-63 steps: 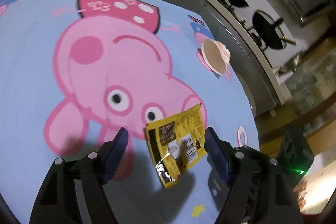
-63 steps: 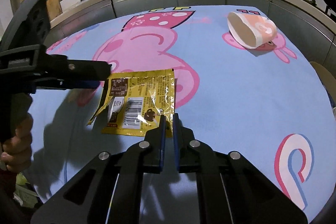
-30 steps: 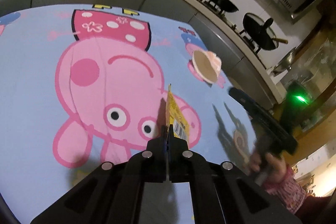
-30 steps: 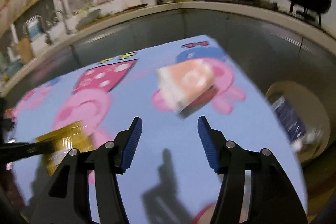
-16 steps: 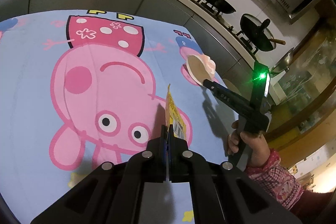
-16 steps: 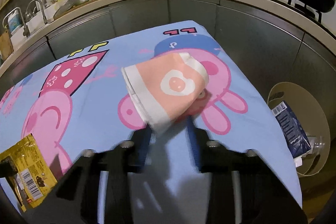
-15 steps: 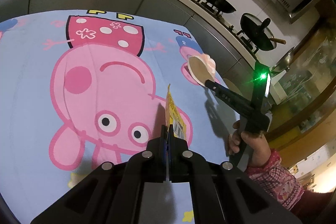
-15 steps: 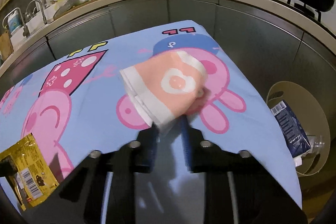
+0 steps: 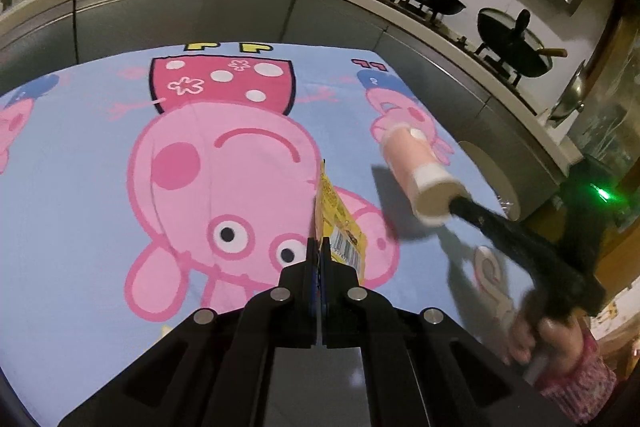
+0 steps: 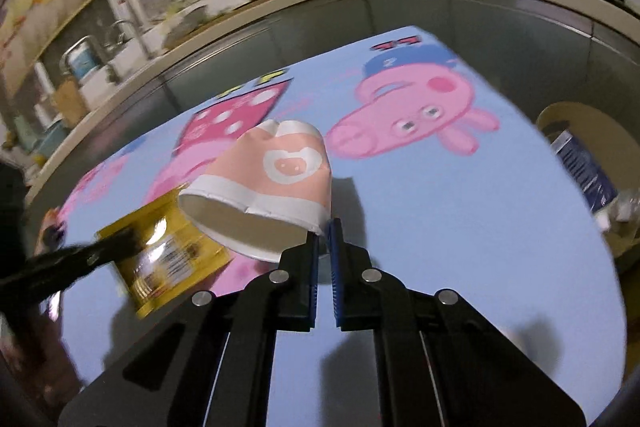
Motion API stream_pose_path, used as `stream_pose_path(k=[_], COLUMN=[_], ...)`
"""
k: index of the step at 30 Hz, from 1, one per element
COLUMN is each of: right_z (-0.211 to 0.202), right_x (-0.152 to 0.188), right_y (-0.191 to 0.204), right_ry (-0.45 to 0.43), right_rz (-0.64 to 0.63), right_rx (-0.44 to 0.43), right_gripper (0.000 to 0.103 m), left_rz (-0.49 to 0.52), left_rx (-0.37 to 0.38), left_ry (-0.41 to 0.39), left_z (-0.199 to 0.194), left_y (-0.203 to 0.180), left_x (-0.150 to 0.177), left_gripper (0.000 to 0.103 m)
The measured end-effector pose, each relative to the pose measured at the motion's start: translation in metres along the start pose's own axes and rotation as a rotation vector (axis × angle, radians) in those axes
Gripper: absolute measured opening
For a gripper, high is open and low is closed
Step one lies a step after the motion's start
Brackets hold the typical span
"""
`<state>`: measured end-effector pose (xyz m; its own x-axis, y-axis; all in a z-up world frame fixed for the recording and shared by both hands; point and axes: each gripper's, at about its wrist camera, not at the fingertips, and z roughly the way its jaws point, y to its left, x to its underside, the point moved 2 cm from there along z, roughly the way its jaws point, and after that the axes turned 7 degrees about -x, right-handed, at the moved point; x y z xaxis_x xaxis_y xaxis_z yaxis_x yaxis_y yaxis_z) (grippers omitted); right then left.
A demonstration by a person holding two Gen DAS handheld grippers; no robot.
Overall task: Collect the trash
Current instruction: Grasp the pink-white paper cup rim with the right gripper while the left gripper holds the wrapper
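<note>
Lifted off the cloth (image 10: 460, 227), paper cup (image 10: 276, 171) hangs pinched in right tool (image 10: 323, 227).

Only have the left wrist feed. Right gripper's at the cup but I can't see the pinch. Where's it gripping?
Observer: On the rim. The right gripper's jaws have just been closing and now pinch the cup wall at its open end, which is dented.
Operator: Anything in the bin? I only see its edge.
Observer: Yes. The bin already holds a blue packet.
Operator: Wrapper's edge-on for me. How's it held?
Observer: The left gripper clamps the yellow wrapper at one edge, and its barcode side faces the right camera.
</note>
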<state>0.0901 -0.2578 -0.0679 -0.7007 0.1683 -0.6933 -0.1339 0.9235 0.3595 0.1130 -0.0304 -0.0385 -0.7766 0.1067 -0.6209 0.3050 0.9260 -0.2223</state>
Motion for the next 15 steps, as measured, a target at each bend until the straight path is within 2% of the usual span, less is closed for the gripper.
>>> stream_pose_path(k=[6,15], right_z=[-0.016,-0.038], right_x=[0.022,0.021], right_y=[0.026,0.028], right_ry=[0.023,-0.022], right_rz=[0.007,0.010], right_rx=[-0.086,-0.094], right_gripper=[0.005,0.005], left_rz=[0.008,0.031], left_rx=[-0.030,-0.053], left_ry=[-0.013,-0.035], left_z=[-0.006,-0.016], left_y=[-0.001,-0.009], left_x=[0.004,0.004], left_gripper=[0.001,0.001])
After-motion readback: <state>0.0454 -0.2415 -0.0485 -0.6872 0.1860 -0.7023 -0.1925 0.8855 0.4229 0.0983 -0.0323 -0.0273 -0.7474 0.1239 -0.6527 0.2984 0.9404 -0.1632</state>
